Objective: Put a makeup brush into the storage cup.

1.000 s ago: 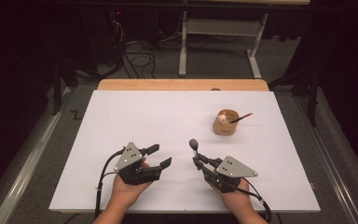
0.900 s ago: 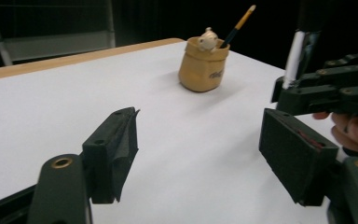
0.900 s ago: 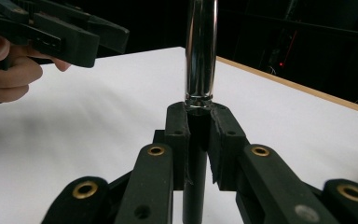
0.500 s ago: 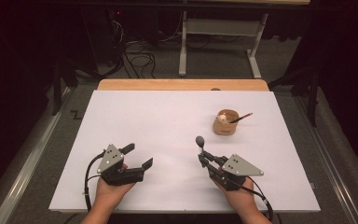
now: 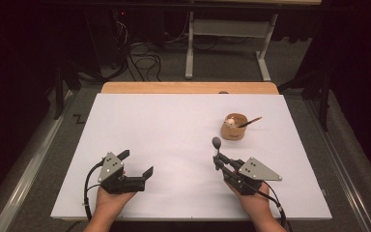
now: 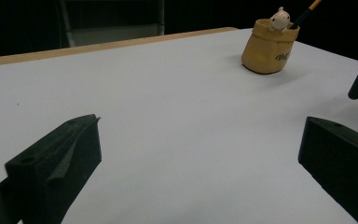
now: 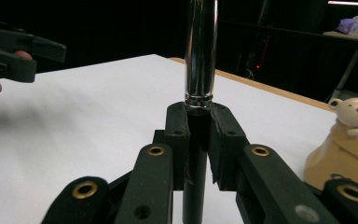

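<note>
Now the right hand-held gripper [image 5: 221, 161] squeezes the dark pen [image 5: 217, 146] upright, near the bear cup [image 5: 234, 127] it could drop into, while the left hand-held gripper [image 5: 135, 163], farther from the cup, has just been opening, empty.

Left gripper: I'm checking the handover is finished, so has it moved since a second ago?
Yes. The left gripper has pulled left, away from the cup, jaws just opening, empty.

The room is dark. A white bench [image 5: 174, 125] with a wooden edge [image 5: 188, 87] stands on a grey carpet floor [image 5: 38, 159]. Behind it is a white metal frame [image 5: 229, 34], with black cables [image 5: 142, 55] on the floor
</note>
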A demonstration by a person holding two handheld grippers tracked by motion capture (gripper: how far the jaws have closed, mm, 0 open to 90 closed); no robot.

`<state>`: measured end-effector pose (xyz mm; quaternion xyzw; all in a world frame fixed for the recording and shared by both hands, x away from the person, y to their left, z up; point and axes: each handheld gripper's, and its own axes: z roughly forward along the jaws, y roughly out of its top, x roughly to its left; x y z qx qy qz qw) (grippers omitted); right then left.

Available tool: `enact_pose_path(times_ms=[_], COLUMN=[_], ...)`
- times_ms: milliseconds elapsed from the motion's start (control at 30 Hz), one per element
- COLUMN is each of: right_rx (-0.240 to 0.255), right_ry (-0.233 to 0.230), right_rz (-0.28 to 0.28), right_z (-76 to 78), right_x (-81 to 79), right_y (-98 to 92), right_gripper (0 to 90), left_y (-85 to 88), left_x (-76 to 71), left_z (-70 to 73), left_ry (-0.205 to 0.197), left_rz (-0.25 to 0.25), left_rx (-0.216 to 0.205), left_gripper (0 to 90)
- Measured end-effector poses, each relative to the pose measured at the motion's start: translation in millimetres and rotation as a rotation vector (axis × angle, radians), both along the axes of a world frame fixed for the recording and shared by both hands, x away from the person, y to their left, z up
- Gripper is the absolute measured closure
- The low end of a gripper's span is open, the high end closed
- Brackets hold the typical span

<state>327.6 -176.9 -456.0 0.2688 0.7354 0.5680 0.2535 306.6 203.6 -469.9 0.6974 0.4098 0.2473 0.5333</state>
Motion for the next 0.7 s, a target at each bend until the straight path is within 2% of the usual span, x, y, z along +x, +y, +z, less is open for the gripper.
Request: enact_pose_path(times_ms=[100, 167, 267, 433, 700], right_rx=[0.003, 0.004, 0.012, 0.02, 0.031], right_ry=[-0.003, -0.011, -0.008, -0.012, -0.012], right_rz=[-0.019, -0.023, -0.043, -0.07, -0.107], right_z=[1.0, 1.3, 1.3, 1.9, 2.2], right_x=[1.1, 2.8, 4.9, 7.8, 11.6], right_y=[-4.4, -7.5, -11.9, -19.6, -30.0], right_gripper=[80.6, 80.6, 80.7, 80.7, 80.6], left_y=[1.6, 2.2, 2.6, 1.0, -0.6], left_x=[-0.9, -1.6, -2.0, -2.5, -3.5], left_z=[-1.2, -2.7, -4.1, -5.2, -4.8], left_ry=[-0.005, -0.003, -0.004, 0.008, -0.004], left_rz=[0.005, 0.006, 0.0, -0.02, -0.029], left_rx=[0.004, -0.012, -0.004, -0.018, -0.007], left_gripper=[0.1, 0.1, 0.1, 0.2, 0.2])
